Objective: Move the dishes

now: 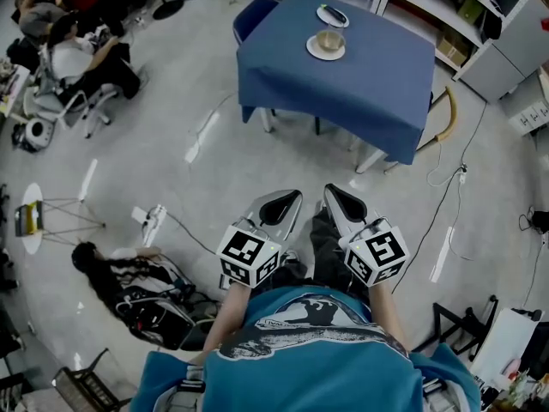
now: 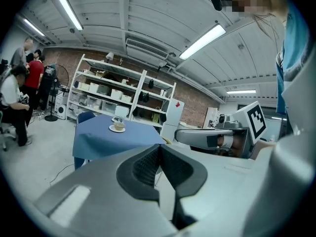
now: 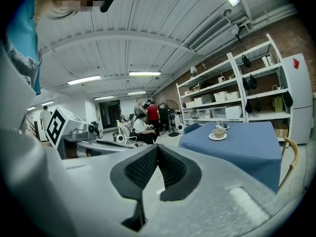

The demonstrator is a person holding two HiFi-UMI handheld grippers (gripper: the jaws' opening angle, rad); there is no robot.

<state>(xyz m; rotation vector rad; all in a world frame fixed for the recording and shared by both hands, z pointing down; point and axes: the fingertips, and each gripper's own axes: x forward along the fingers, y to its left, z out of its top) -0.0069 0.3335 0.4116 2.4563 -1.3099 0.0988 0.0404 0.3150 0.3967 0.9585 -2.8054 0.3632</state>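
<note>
A table with a blue cloth (image 1: 360, 84) stands across the floor ahead of me. On its far side a tan cup sits on a white saucer (image 1: 326, 45), with a second small white dish (image 1: 332, 15) behind it. The cup and saucer (image 2: 117, 127) also show in the left gripper view, and the same cup and saucer (image 3: 217, 134) in the right gripper view. My left gripper (image 1: 290, 199) and right gripper (image 1: 334, 192) are held side by side in front of my body, well short of the table. Both are shut with nothing between the pads.
People sit at chairs (image 1: 77, 58) at the far left. A bag and gear (image 1: 137, 290) lie on the floor to my left. Shelving (image 2: 123, 90) stands behind the table, a wooden chair (image 1: 446, 118) at its right side, and cables (image 1: 450, 196) trail across the floor.
</note>
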